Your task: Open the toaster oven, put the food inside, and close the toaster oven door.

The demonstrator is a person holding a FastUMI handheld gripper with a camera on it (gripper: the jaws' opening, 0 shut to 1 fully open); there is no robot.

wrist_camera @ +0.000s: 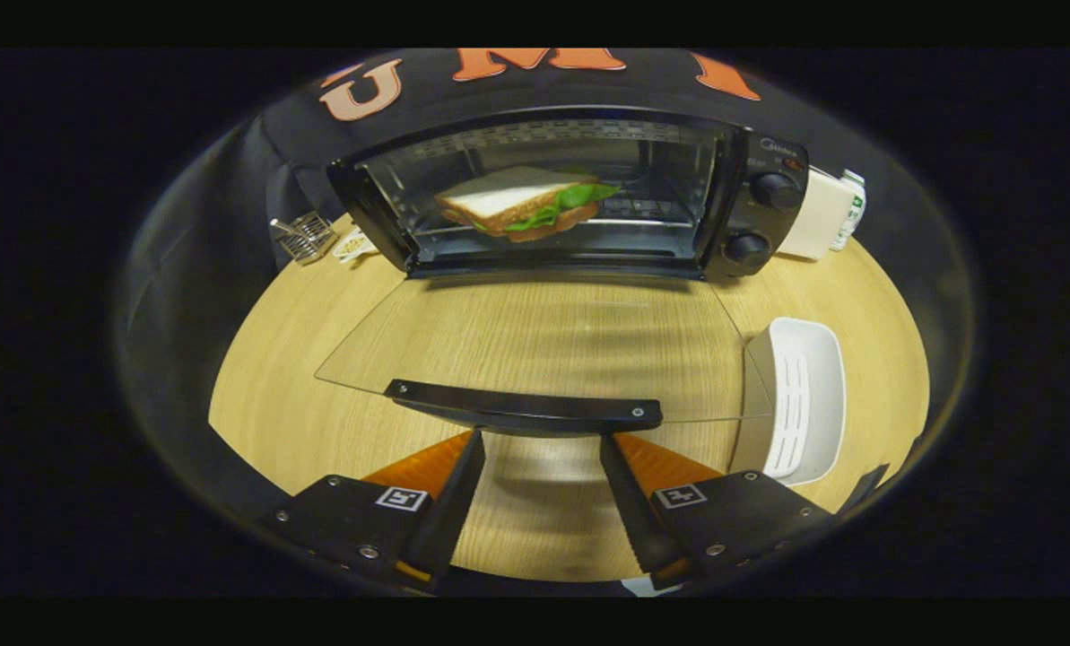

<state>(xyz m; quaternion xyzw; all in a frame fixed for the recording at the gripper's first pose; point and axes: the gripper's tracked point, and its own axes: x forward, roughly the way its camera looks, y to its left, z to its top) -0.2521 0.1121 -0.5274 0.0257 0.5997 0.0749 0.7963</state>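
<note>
**Black oven, pale wood, a streak of green**

The toaster oven [579,193] is showing black — body, knobs and the handle bar [524,408] on its clear glass door [543,336]. Inside, the sandwich [521,203] is showing white bread, a brown crust and bright green lettuce. The table [283,359] is glowing light tan with fine wood-grain lines. Beside the door, a white tray [804,395] is lying — slotted in rows.

one toaster oven [588,197], one sandwich [521,203], one white tray [799,395]
</note>
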